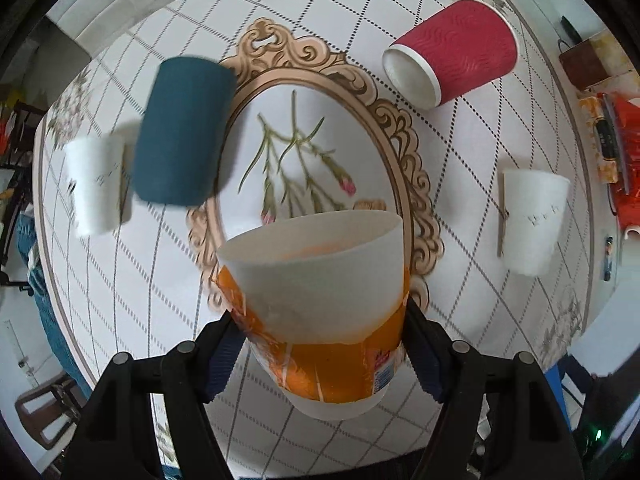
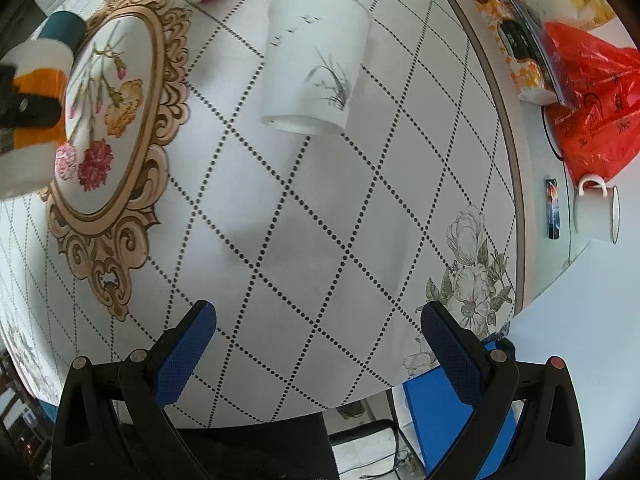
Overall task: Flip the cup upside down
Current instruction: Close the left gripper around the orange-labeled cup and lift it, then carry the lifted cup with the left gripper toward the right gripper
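Left gripper (image 1: 324, 360) clamped on the orange cup (image 1: 320, 312), 1 pad on each side of its lower body, cup lifted off the table (image 1: 460, 184), open mouth tipped away from the camera. Right gripper (image 2: 318, 348) spread wide, holding nothing, hovering over bare cloth at the near right.

Step in hand looks like mid-flip. To do it well: roll the wrist until the rim faces flat down, keep the squeeze light since the thin wall will likely dent, lower onto clear cloth near the oval flower print (image 1: 312, 148), and let go only once the rim sits flat.

Left wrist view shows 4 other cups: blue cup (image 1: 182, 130) far left, white cup (image 1: 96, 184) beside it, red cup (image 1: 452, 52) lying on its side far right, another white cup (image 1: 534, 220) at right. Right wrist view alone shows that right-hand white cup's grass drawing, plus a mug (image 2: 598, 208) and red bag (image 2: 592, 100) off to the right.
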Demonstrator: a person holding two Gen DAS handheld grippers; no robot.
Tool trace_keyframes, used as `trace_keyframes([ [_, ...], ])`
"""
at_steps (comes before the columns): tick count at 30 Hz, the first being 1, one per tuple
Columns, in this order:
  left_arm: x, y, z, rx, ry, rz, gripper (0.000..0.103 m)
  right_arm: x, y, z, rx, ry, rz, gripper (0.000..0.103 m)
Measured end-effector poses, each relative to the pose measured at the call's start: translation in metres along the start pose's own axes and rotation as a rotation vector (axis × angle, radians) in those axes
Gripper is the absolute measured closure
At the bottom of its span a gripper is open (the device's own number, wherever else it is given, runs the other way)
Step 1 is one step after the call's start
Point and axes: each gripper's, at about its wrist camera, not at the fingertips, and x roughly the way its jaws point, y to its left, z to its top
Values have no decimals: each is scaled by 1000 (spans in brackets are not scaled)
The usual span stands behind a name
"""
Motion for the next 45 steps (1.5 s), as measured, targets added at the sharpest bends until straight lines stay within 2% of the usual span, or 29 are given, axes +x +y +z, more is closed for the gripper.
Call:
trace_keyframes([
  [5, -8, 19, -44, -44, 7, -16, 32, -9, 10, -7, -52, -27, 12, 0],
  [12, -34, 2, -73, -95, 52, -26, 32, -13, 30, -26, -124, -49, 25, 0],
  [16, -26, 4, -101, -112, 87, -28, 32, -13, 38, -39, -161, -51, 31, 0],
  [24, 6, 8, -135, -168, 170, -54, 32, -4, 45, -61, -214, -30, 27, 0],
  [34, 32, 22, -132, -274, 179, -89, 31, 3, 47, -74, -245, -22, 9, 0],
  [45, 51, 18, -124, -253, 178, -49, 31, 10, 37, -74, -241, -22, 5, 0],
])
